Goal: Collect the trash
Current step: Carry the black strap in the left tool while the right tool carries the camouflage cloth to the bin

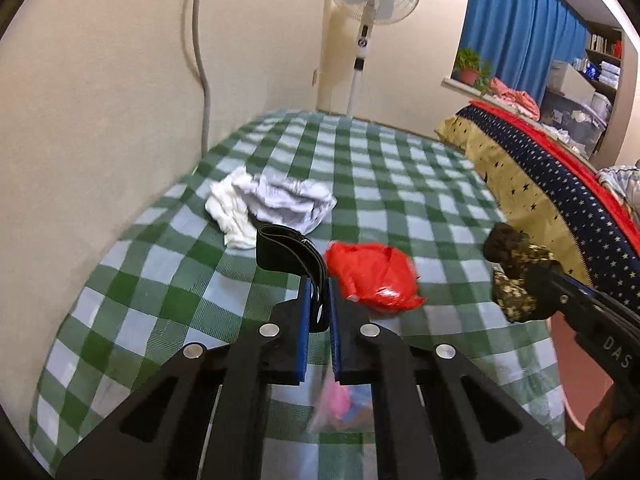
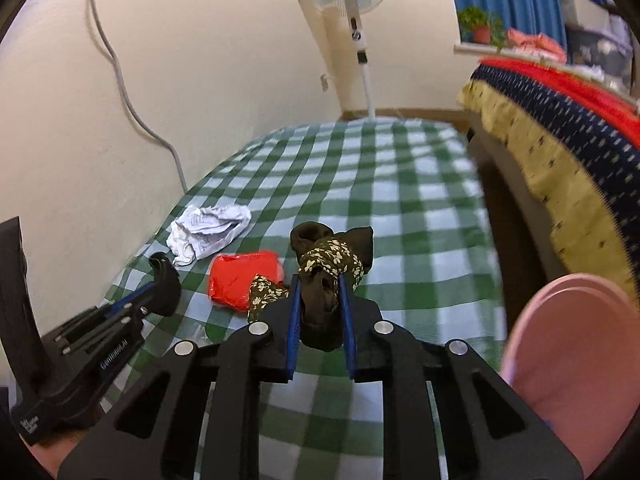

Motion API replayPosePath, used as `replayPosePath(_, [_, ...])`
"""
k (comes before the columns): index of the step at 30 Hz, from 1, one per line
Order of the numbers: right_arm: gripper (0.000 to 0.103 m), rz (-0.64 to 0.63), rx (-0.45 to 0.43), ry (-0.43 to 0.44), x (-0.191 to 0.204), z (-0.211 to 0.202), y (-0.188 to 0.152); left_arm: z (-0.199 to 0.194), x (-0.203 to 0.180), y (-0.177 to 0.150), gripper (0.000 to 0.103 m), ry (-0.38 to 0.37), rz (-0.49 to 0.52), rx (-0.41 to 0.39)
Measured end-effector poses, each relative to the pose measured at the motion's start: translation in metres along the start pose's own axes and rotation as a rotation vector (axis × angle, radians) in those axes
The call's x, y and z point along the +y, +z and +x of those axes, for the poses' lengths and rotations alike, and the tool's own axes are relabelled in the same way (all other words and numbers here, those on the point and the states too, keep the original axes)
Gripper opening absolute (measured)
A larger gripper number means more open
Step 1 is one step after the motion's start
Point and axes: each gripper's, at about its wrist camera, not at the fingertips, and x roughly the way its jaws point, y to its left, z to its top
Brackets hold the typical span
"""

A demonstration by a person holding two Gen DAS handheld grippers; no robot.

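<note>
My left gripper is shut on a black strap-like piece and holds it above the green checked tablecloth. It also shows in the right wrist view. My right gripper is shut on a dark floral cloth bundle, which also shows in the left wrist view. A crumpled red plastic wrapper lies on the cloth just right of my left gripper; it also shows in the right wrist view. Crumpled white paper lies beyond, near the wall.
A pink bin stands at the table's right edge. A clear bag with pink contents lies under my left gripper. A bed with a starred quilt runs along the right. A standing fan is by the far wall.
</note>
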Motion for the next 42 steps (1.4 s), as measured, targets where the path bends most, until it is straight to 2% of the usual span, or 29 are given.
replayPosePath(3, [0.018, -0.013, -0.024, -0.051, -0.016, -0.026, 0.005, -0.014, -0.008, 0.003, 0.008, -0.034, 0.003, -0.028])
replayPosePath(8, [0.018, 0.009, -0.071, -0.151, -0.053, -0.074, 0.014, -0.035, -0.036, 0.005, 0.008, -0.135, 0.031, -0.067])
replayPosePath(12, [0.018, 0.046, -0.1, -0.24, -0.081, -0.111, 0.011, -0.046, -0.067, 0.003, 0.008, -0.22, 0.072, -0.087])
replayPosePath(16, [0.018, 0.07, -0.11, -0.312, -0.095, -0.13, 0.001, -0.05, -0.094, -0.002, 0.008, -0.293, 0.106, -0.093])
replayPosePath(22, [0.018, 0.099, -0.119, -0.397, -0.114, -0.145, -0.015, -0.054, -0.124, -0.01, 0.008, -0.372, 0.163, -0.101])
replayPosePath(28, [0.018, 0.131, -0.133, -0.471, -0.127, -0.146, -0.023, -0.057, -0.145, -0.017, 0.008, -0.418, 0.201, -0.101])
replayPosePath(35, [0.018, 0.151, -0.137, -0.513, -0.139, -0.149, -0.027, -0.05, -0.166, -0.023, 0.008, -0.471, 0.246, -0.091])
replayPosePath(42, [0.018, 0.211, -0.125, -0.548, -0.156, -0.151, -0.034, -0.041, -0.198, -0.038, 0.008, -0.525, 0.336, -0.066])
